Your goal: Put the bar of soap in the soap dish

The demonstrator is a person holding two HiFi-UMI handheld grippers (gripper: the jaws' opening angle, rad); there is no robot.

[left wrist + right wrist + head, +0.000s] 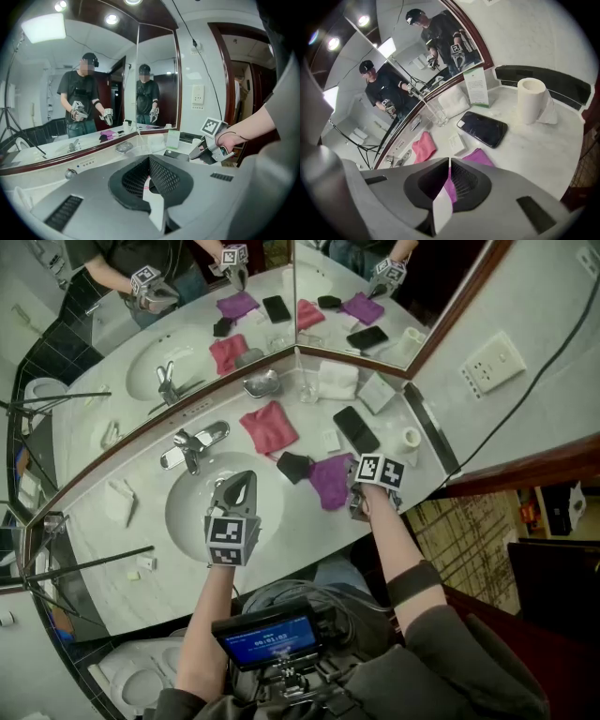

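The bar of soap (331,440), a small white block, lies on the marble counter between the pink cloth (269,427) and a black phone (356,429). The right gripper view shows the soap (456,144) just ahead of the jaws. The metal soap dish (262,383) stands at the mirror's foot, and it also shows in the left gripper view (124,147). My left gripper (246,479) hangs over the sink basin (187,512), shut and empty (149,159). My right gripper (353,493) sits over the purple cloth (330,479), its jaw tips together (450,161) with nothing held.
A faucet (192,446) stands behind the basin. A black cloth (293,466) lies beside the purple one. At the back right are a glass (307,388), a folded white towel (337,379), a card (377,393) and a paper roll (411,438). Mirrors line the back.
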